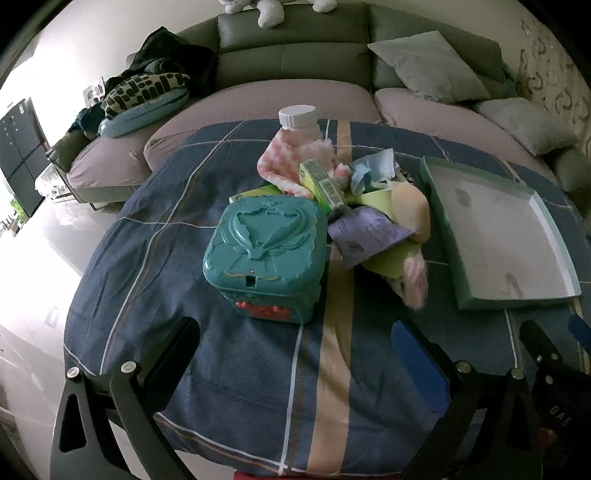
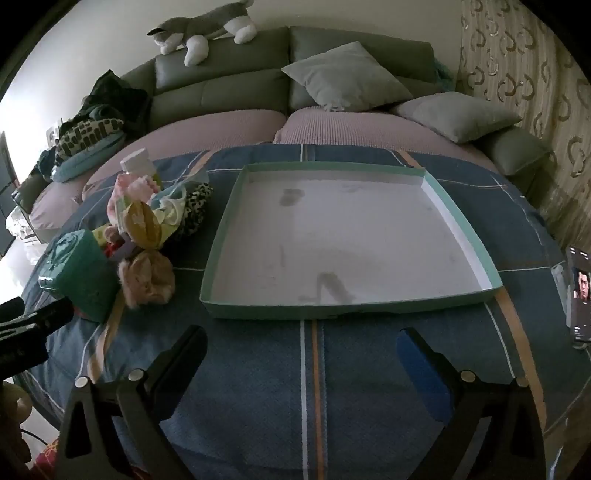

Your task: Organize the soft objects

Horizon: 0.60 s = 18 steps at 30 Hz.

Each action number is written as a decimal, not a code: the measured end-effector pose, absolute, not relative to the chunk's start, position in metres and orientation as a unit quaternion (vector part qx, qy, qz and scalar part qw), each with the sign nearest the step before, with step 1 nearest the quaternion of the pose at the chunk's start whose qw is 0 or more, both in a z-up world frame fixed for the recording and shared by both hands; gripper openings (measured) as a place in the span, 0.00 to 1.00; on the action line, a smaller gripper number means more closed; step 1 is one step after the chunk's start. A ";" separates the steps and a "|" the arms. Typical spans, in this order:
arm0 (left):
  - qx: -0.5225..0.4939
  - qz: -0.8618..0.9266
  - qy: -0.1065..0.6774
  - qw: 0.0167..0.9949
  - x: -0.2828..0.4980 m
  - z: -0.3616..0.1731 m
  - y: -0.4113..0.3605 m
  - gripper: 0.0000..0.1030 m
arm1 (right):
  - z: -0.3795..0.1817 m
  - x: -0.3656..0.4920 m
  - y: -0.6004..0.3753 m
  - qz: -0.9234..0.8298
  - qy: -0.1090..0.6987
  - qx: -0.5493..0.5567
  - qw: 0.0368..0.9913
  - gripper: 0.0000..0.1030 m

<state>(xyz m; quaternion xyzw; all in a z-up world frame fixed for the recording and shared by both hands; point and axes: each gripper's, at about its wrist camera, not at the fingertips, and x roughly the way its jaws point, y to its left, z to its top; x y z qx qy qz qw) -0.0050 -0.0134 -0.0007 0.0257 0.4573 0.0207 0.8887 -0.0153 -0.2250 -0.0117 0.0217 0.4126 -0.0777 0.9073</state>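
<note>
Teal tray (image 2: 458, 221) lies bare on the blue plaid cloth (image 2: 258, 387), the pile of soft things (image 1: 369, 206) just left of it. Both the left gripper (image 1: 295, 354) and right gripper (image 2: 301, 354) hover with fingers wide apart, holding nothing. Sorting seems not yet begun; the next move calls for reaching past the hard teal box (image 1: 264, 251) and bottle (image 1: 298, 120).

Plush dog (image 1: 271, 11) above the sofa (image 1: 295, 40) cut off by the top edge. Bottle (image 1: 299, 123) behind the pile half hidden by a pink cloth (image 1: 291, 155). Phone (image 2: 580, 291) right of the tray (image 2: 461, 218) clipped at the edge, screen text too small to read.
</note>
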 end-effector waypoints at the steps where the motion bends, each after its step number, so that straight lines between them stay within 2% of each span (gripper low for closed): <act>1: 0.026 0.020 0.458 0.888 -0.005 -0.001 -0.014 1.00 | -0.011 -0.016 -0.225 -0.078 0.413 0.021 0.907 1.00; 18: 0.029 0.022 0.458 0.888 -0.007 -0.003 -0.015 1.00 | -0.007 -0.016 -0.227 -0.081 0.411 0.019 0.908 1.00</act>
